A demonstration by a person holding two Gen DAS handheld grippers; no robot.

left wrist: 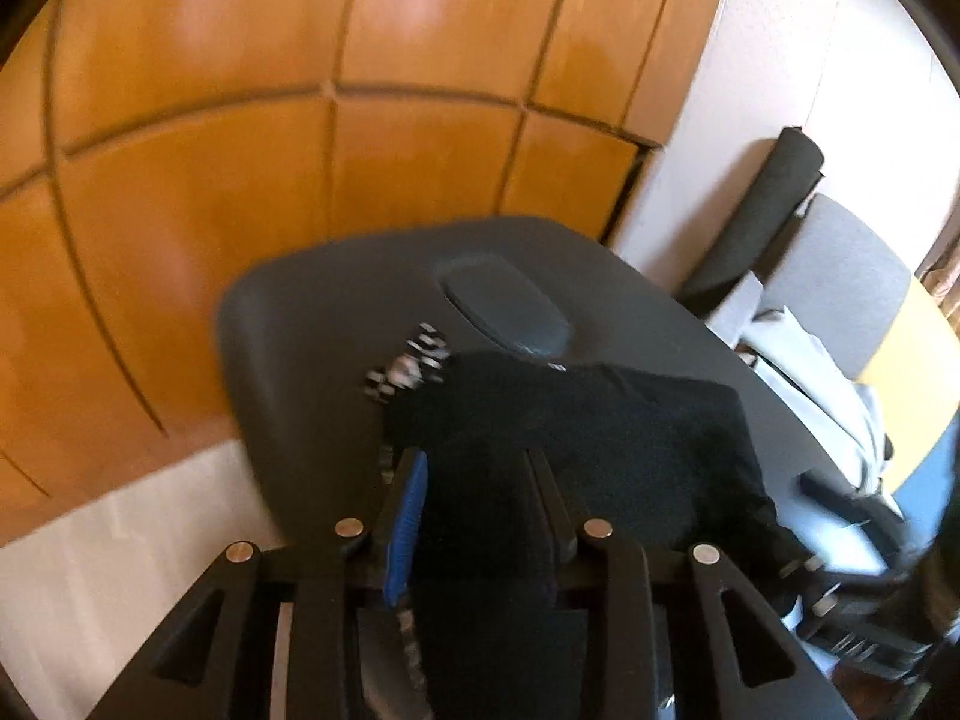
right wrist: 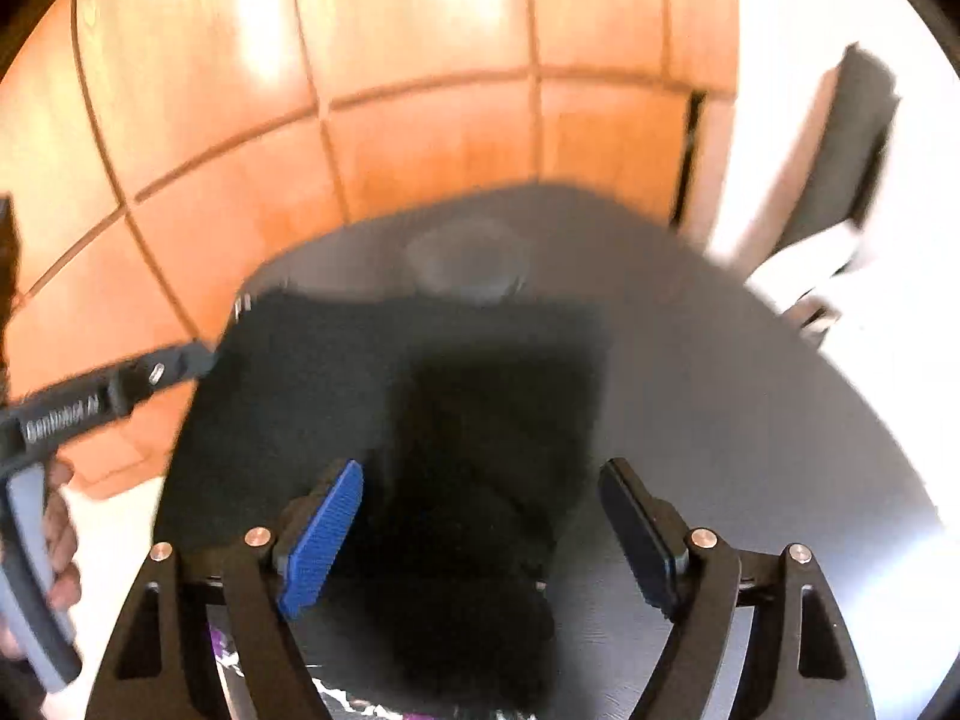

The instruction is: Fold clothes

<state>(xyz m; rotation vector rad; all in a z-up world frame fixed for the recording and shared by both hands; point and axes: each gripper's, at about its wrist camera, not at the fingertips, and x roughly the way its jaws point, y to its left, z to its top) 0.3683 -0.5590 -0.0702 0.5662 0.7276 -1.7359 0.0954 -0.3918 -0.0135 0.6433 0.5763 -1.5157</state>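
My left gripper [left wrist: 474, 498] pinches the soft black knit garment [left wrist: 600, 420] on the round grey table [left wrist: 300, 312]; my right gripper [right wrist: 480, 528] hangs wide and empty above it. Limp, light: I'd grab a far corner.

A grey table [left wrist: 312, 324] stands before orange wall panels [left wrist: 240, 120], chair [left wrist: 840, 264] beside.

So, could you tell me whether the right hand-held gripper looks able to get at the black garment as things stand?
Probably yes: the right hand-held gripper is open just above the black garment on the grey table, with nothing between them.
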